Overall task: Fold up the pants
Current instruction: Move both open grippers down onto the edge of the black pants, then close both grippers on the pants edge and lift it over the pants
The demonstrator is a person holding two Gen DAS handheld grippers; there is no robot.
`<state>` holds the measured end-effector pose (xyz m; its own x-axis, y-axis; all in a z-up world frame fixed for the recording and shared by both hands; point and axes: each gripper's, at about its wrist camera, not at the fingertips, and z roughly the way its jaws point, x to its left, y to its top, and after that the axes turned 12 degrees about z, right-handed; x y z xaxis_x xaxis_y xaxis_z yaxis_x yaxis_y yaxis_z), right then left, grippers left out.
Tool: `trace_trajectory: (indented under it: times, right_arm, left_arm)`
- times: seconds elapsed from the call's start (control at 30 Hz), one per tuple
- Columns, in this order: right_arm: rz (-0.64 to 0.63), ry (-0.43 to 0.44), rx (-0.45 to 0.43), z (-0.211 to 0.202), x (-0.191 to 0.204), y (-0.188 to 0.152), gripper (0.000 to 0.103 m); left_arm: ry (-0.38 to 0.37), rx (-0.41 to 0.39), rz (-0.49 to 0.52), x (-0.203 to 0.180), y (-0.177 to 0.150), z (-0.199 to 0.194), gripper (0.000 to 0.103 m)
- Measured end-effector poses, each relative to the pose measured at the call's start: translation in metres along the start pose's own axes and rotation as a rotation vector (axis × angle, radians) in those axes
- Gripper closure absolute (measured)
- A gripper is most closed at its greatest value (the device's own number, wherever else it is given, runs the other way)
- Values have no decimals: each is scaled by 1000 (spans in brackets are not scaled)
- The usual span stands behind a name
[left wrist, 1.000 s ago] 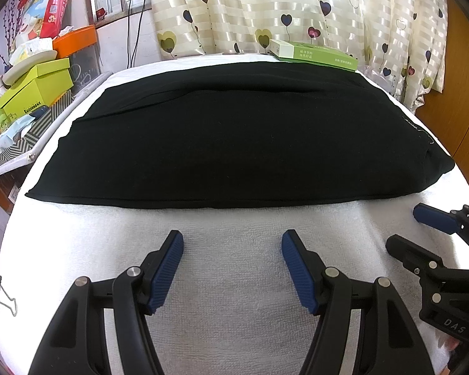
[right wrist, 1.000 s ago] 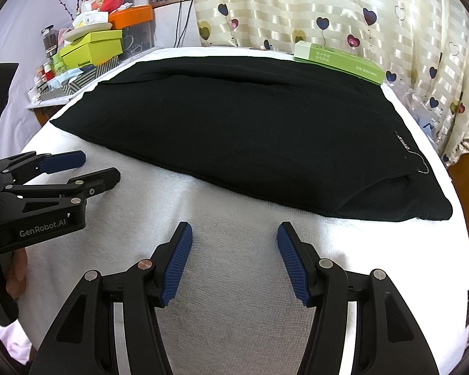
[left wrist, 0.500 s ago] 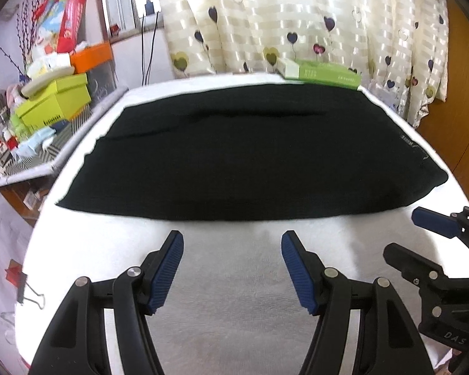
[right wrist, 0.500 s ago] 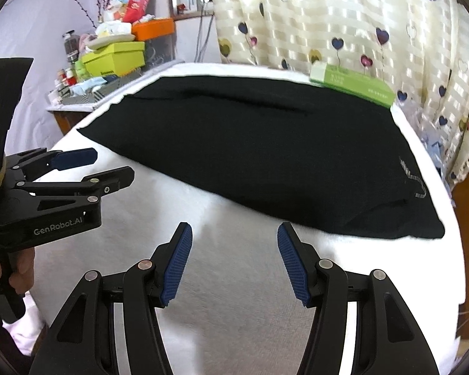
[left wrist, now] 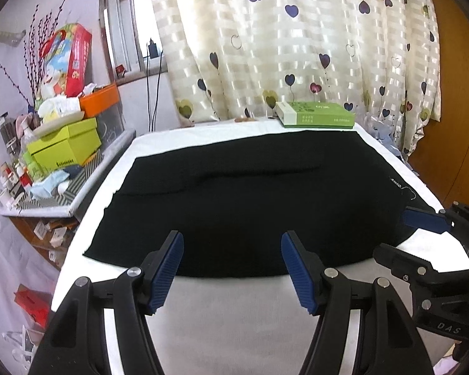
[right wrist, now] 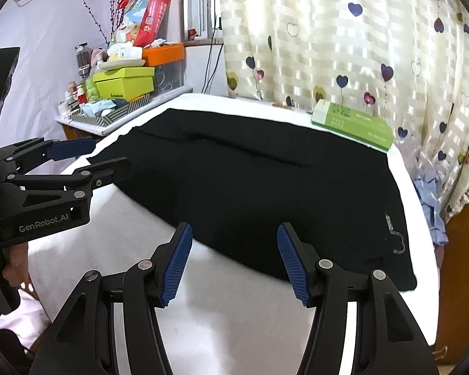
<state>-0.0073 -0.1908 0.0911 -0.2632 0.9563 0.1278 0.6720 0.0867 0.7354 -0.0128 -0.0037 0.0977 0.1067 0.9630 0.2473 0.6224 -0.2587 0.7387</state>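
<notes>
Black pants (left wrist: pixel 259 200) (right wrist: pixel 265 187) lie flat across a table covered in white towel (left wrist: pixel 234 312) (right wrist: pixel 234 306), folded lengthwise, with a white label near their right end. My left gripper (left wrist: pixel 231 265) stands open above the towel near the pants' front edge, holding nothing. My right gripper (right wrist: pixel 233 261) is open too, raised in front of the pants' right half. Each gripper shows in the other's view: the right one (left wrist: pixel 422 234) at the right edge, the left one (right wrist: pixel 87 159) at the left, held by a hand (right wrist: pixel 12 259).
A green box (left wrist: pixel 315 114) (right wrist: pixel 353 123) lies at the table's far edge before a heart-patterned curtain (left wrist: pixel 297 47). A side shelf at the left holds yellow-green boxes (left wrist: pixel 65 147) (right wrist: pixel 125 82), an orange bin and bottles. A wooden cabinet (left wrist: pixel 453 109) stands right.
Both grippers have pulled back and lifted away from the pants, tilting up so more of the curtain and room shows. Both stay open and empty; the pants have not moved.
</notes>
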Motion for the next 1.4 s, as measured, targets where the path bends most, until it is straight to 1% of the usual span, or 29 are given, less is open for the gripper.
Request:
trace_trajectory:
  times: [0.1, 0.23, 0.33, 0.5, 0.63, 0.73, 0.97, 1.2, 1.3, 1.4]
  right_arm:
    - [-7, 9, 1, 7, -3, 8, 45]
    - [-15, 30, 7, 18, -10, 20, 45]
    - [-23, 32, 17, 32, -19, 32, 45]
    - [-52, 38, 35, 58, -33, 54, 45]
    - [-72, 64, 63, 85, -46, 74, 45]
    - [-95, 67, 76, 105, -56, 91, 45]
    - [-135, 93, 124, 157, -87, 136, 45]
    - [-147, 95, 203, 226, -122, 178, 45]
    - [-153, 82, 222, 252, -138, 192, 45]
    - [-139, 91, 242, 273, -153, 203, 45]
  left_arm:
    - [-3, -1, 11, 1, 4, 7, 35]
    - [-26, 13, 9, 11, 9, 27, 35]
    - [-64, 27, -6, 22, 13, 43, 35]
    - [-89, 34, -18, 43, 24, 72, 36]
    - [-91, 54, -29, 65, 35, 103, 35]
    - [-93, 65, -23, 82, 47, 128, 35]
    - [-100, 84, 20, 114, 77, 191, 35]
    - [-128, 139, 44, 130, 101, 262, 35]
    - [-147, 158, 63, 134, 106, 286, 35]
    - [-152, 173, 91, 135, 111, 305, 35]
